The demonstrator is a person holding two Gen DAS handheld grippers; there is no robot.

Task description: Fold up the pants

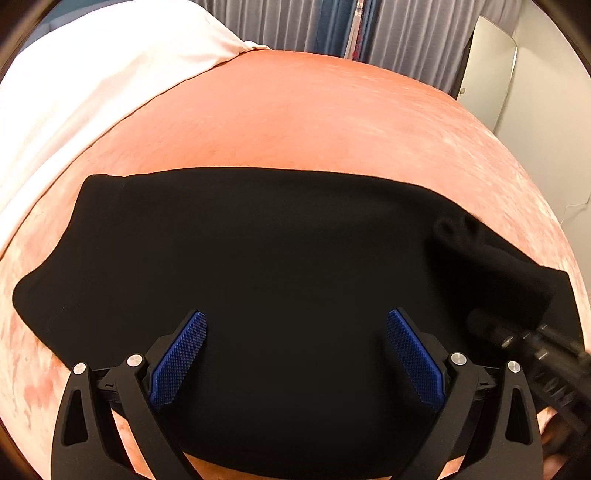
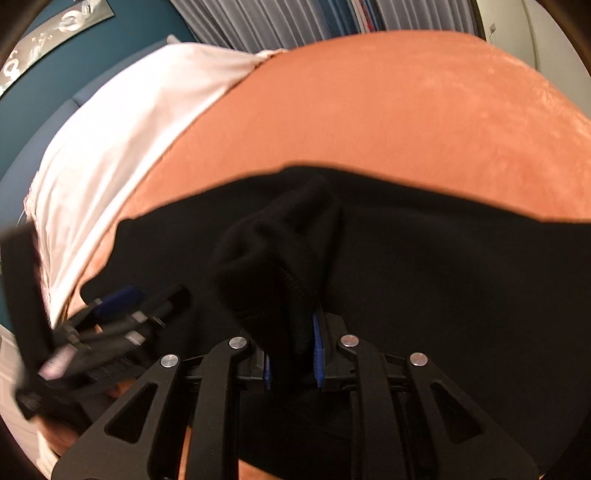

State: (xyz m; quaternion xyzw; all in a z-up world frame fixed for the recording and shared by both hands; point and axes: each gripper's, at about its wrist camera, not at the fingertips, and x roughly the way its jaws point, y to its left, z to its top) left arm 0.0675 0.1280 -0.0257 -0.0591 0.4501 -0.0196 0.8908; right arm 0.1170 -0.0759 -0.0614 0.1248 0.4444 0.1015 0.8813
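Black pants (image 1: 258,240) lie spread across an orange bedspread (image 1: 295,122). My left gripper (image 1: 295,325) is open just above the pants, its blue pads (image 1: 184,354) wide apart with nothing between them. My right gripper (image 2: 293,332) is shut on a bunched fold of the black pants (image 2: 280,236) and lifts it off the rest of the cloth. The right gripper shows blurred at the right edge of the left wrist view (image 1: 535,343). The left gripper shows blurred at the left of the right wrist view (image 2: 122,317).
A white pillow or sheet (image 1: 81,81) lies at the far left of the bed. Grey curtains (image 1: 288,26) hang behind the bed. A mirror (image 1: 487,70) leans against the wall at the far right.
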